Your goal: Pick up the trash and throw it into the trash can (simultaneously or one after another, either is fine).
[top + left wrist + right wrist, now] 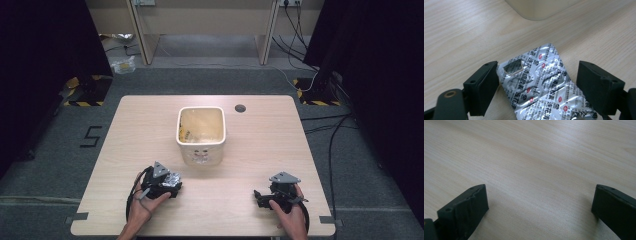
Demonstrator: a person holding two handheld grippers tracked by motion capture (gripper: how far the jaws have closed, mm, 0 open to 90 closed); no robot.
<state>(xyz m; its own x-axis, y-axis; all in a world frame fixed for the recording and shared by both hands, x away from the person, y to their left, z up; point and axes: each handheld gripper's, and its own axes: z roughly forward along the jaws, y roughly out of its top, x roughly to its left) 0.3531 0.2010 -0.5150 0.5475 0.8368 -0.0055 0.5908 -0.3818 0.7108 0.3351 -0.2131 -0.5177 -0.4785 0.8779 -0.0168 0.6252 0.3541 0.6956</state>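
A crumpled silver foil blister pack (541,87) with red and black print lies on the wooden table (250,150). In the high view the blister pack (173,178) shows just ahead of the hand at the front left. My left gripper (538,66) stands open astride it; the left jaw touches the pack's edge, and the right jaw stands close beside it. The left gripper (172,184) points towards the table's middle. My right gripper (258,195) rests at the front right, open, with bare wood between its jaws (539,192).
A cream square bin (201,153) with yellowish contents stands mid-table, just beyond the left gripper; its rounded corner (536,10) shows ahead of the pack. A dark round hole (240,108) lies at the table's far side. Cables run over the floor beyond.
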